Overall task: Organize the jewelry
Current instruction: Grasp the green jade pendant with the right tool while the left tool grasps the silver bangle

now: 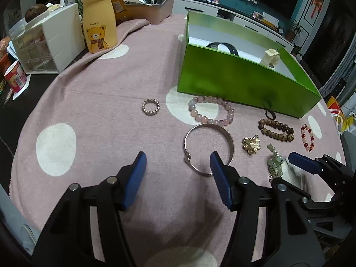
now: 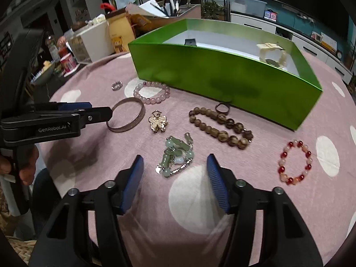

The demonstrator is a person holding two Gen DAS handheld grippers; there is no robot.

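A silver bangle (image 1: 230, 142) lies on the pink dotted cloth (image 1: 100, 115). My left gripper (image 1: 178, 158) is open over its near rim, the right fingertip inside the hoop and the bangle's left edge between the fingers, untouched. In the right wrist view the left gripper (image 2: 100, 110) reaches the bangle (image 2: 140, 113) from the left. My right gripper (image 2: 175, 159) is open astride a jade-green bead bracelet (image 2: 178, 153), with gaps on both sides. The open green box (image 1: 244, 82) stands behind and holds a black band (image 1: 222, 45) and a cream clip (image 1: 270, 57).
A silver ring (image 1: 151, 107), pink beads (image 1: 193, 111), brown wooden beads (image 2: 220, 126), a gold flower clip (image 2: 158, 121), red-and-white beads (image 2: 283, 155) and a dark ring (image 2: 228, 110) lie before the box. A bear pouch (image 1: 100, 26) and white drawers (image 1: 62, 35) stand far left.
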